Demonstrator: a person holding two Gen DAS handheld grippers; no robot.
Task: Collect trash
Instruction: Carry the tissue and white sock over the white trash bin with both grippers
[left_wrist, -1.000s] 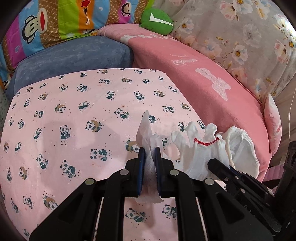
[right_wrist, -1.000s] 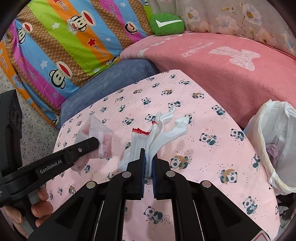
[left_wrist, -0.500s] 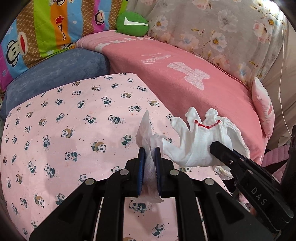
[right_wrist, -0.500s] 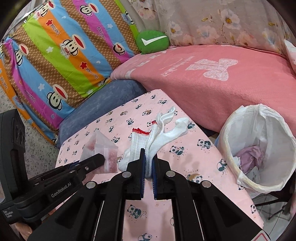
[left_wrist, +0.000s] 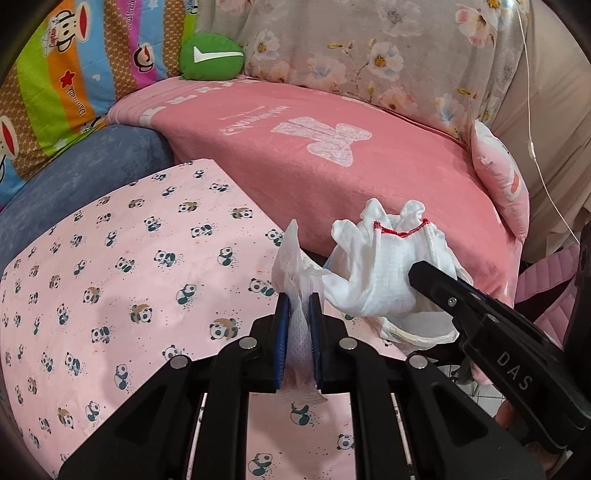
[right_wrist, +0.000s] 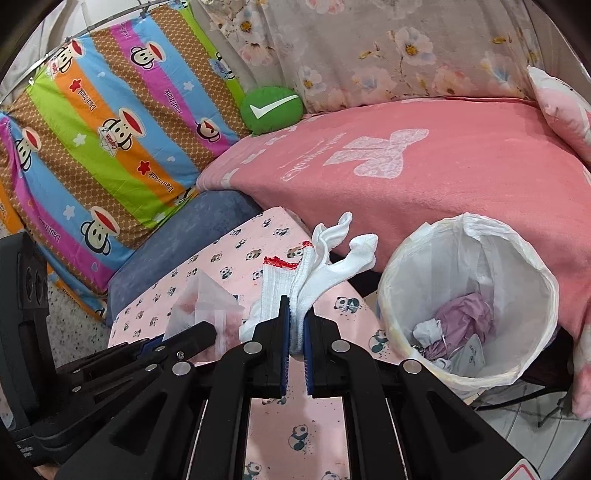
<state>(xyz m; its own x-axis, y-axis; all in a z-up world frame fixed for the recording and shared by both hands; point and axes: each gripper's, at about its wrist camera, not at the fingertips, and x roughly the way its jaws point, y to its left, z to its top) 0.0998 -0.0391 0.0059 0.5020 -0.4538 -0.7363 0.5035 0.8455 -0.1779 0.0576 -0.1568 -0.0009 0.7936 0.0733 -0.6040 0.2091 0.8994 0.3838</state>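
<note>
The white glove with a red cuff (right_wrist: 295, 280) hangs clamped in the right gripper (right_wrist: 295, 325) just left of the lined bin (right_wrist: 532, 266), while the left gripper (left_wrist: 298, 306) pinches a clear wrapper (left_wrist: 295, 266) above the panda-print table (left_wrist: 122, 273) beside that bin.

Readable text: gripper label, striped cover print, check mark on cushion.

"DAS" in grey on right gripper (left_wrist: 413, 275) body (left wrist view). Striped monkey cover (right_wrist: 110, 122) repeats "Daul Frank" on brown bands, "Captain" on monkey hats. Green cushion (right_wrist: 271, 109) has white check mark. Script on pink blanket (left_wrist: 332, 155) not legible.
</note>
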